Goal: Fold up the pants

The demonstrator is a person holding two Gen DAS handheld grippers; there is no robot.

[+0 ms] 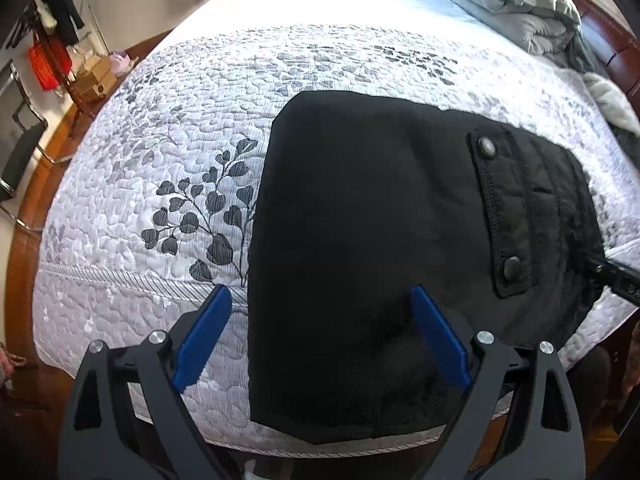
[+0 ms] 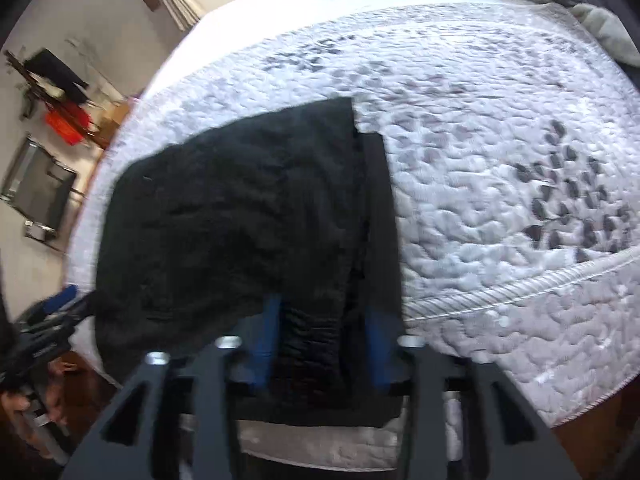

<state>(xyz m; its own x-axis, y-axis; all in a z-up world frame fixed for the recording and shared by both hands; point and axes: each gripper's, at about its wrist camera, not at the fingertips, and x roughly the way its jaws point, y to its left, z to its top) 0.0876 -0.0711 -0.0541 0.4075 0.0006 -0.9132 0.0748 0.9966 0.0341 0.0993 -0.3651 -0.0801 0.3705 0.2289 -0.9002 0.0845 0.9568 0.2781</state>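
The bed point(image 1: 160, 128) with its leaf-print quilt fills both views. Black pants point(image 1: 360, 220) lie folded on it, snap-button flap up. Grey bedding point(image 1: 516, 4) is heaped far beyond the jaws. The left gripper point(image 1: 320, 320) gapes wide over the pants' edge, holding nothing. The right gripper point(image 2: 322, 344) stands half open astride the waistband.

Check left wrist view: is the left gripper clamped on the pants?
No. The left gripper stands wide open over the black pants, its blue fingers pressing no fabric.

Pants point(image 1: 360, 240): matt black cloth, dull metal snaps. Beneath them, bedspread point(image 1: 160, 152): quilted, puckered cloth. Gripper fingers point(image 1: 440, 332): smooth blue plastic; frames matt black.
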